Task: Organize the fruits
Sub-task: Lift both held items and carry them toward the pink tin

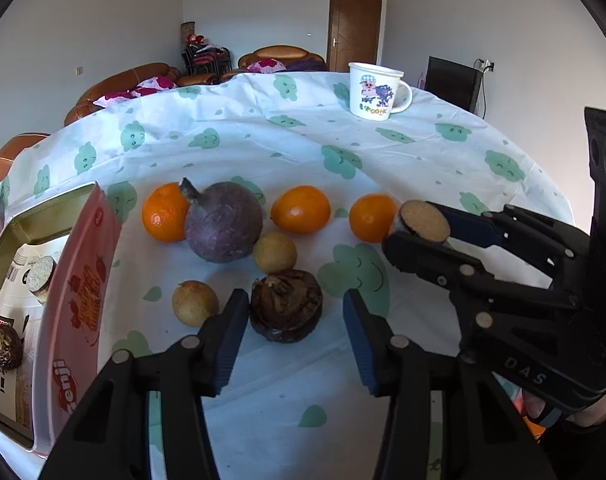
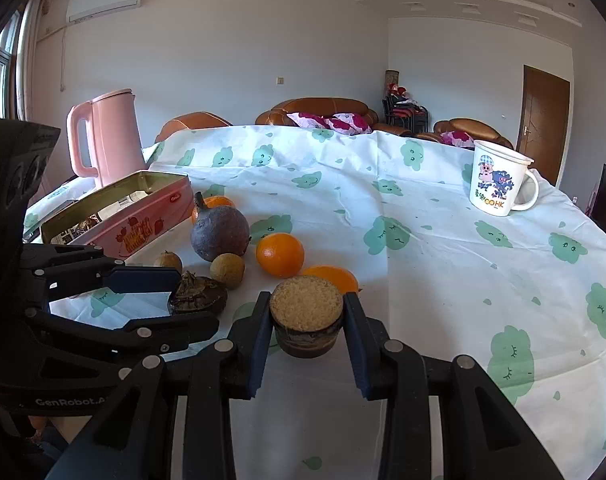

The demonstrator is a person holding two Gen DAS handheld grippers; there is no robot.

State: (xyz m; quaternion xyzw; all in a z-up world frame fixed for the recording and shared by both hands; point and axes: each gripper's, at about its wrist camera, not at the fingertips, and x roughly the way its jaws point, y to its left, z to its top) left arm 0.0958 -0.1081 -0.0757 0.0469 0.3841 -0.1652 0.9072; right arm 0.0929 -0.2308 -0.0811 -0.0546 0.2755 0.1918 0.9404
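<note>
My right gripper (image 2: 307, 320) is shut on a round brown fruit half with a tan grainy cut face (image 2: 306, 314); it also shows in the left wrist view (image 1: 423, 222). My left gripper (image 1: 295, 320) is open, its jaws on either side of a dark wrinkled fruit (image 1: 286, 306) on the table, apart from it. Behind lie a large purple fruit (image 1: 223, 227), three oranges (image 1: 165, 218) (image 1: 301, 209) (image 1: 373, 217) and two small tan fruits (image 1: 275, 252) (image 1: 194, 303). A pink tin (image 1: 79, 304) stands open at left and holds similar fruit pieces.
A white cartoon mug (image 1: 373, 90) stands at the table's far right. A pink kettle (image 2: 105, 138) stands behind the tin. The tablecloth (image 1: 263, 140) is white with green clouds. Sofas and a door lie beyond.
</note>
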